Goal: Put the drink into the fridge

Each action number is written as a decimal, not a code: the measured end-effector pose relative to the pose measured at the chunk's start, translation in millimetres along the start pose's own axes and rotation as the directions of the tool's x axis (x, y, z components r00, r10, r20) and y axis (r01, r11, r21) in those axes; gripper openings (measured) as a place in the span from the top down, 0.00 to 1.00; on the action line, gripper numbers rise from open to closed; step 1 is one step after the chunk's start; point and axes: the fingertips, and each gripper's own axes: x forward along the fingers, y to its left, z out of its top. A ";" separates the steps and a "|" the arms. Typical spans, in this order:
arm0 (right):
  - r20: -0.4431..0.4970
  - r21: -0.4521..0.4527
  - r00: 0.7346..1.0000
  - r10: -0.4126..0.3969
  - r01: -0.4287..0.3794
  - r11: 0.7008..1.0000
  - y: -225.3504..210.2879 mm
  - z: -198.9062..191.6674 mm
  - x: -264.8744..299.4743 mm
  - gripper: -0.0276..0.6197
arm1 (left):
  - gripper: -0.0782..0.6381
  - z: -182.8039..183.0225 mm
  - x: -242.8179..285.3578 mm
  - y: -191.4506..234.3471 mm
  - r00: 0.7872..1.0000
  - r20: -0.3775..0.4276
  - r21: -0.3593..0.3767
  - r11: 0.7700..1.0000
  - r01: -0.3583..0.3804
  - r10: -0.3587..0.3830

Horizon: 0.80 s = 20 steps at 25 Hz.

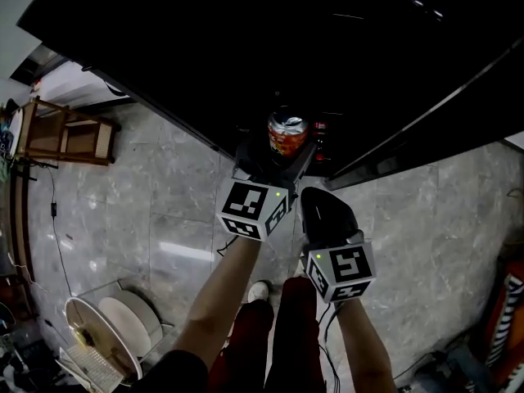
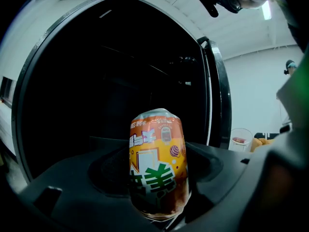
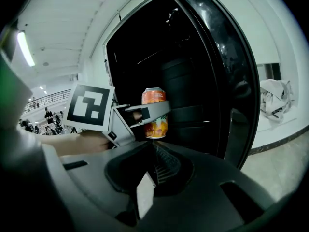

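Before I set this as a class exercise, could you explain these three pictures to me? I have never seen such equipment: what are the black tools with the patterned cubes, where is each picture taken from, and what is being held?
No robot here: a person stands on a grey stone floor and holds a hand tool with two jaws in each hand. The patterned cubes are part of those tools.

The head view comes from a camera on the person's head, looking down over the arms. The other two views come from cameras riding on each tool, looking along its jaws.

The left gripper is clamped on an orange drink can, held upright in front of the open, dark fridge. The right gripper is beside it, its jaws closed with nothing between them. The can is not yet set down inside.
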 end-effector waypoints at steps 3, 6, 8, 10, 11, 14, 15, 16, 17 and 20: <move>-0.001 -0.005 1.000 -0.009 0.009 1.000 -6.8 1.7 10.0 0.93 | 0.41 -3.8 10.4 4.4 1.000 0.003 0.007 1.000 -0.012 0.012; -0.007 -0.002 1.000 -0.028 0.028 1.000 -15.0 3.7 19.7 0.93 | 0.41 -4.7 21.7 7.9 1.000 0.008 0.013 1.000 -0.018 0.018; -0.009 -0.003 0.999 -0.036 0.036 0.999 -18.4 5.2 25.5 0.93 | 0.41 -4.1 27.1 10.2 1.000 0.015 0.020 1.000 -0.016 0.015; -0.010 -0.008 0.999 -0.039 0.039 0.999 -20.5 7.0 31.3 0.93 | 0.41 -1.7 30.7 14.5 1.000 0.024 0.026 1.000 -0.015 0.014; -0.009 -0.010 0.999 -0.041 0.041 0.999 -21.8 8.5 33.3 0.93 | 0.41 0.0 32.9 17.0 0.999 0.028 0.028 0.999 -0.017 0.016; -0.009 -0.013 0.999 -0.048 0.048 0.999 -27.1 11.5 35.6 0.93 | 0.41 5.3 42.1 23.2 0.999 0.031 0.034 0.999 -0.028 0.027; -0.013 -0.013 0.999 -0.050 0.049 0.999 -28.5 11.3 36.1 0.93 | 0.41 7.4 45.2 25.2 0.999 0.033 0.032 0.999 -0.032 0.031; -0.018 -0.013 0.999 -0.051 0.051 0.999 -29.8 11.1 36.7 0.93 | 0.41 10.0 47.9 27.4 0.999 0.037 0.027 0.999 -0.036 0.035; -0.023 -0.015 0.998 -0.053 0.052 0.999 -30.9 11.0 37.4 0.93 | 0.41 13.0 50.6 29.7 0.998 0.043 0.023 0.999 -0.039 0.038; -0.034 -0.016 0.998 -0.057 0.057 0.998 -34.9 10.0 40.3 0.93 | 0.41 19.0 60.9 37.5 0.998 0.048 0.022 0.998 -0.053 0.052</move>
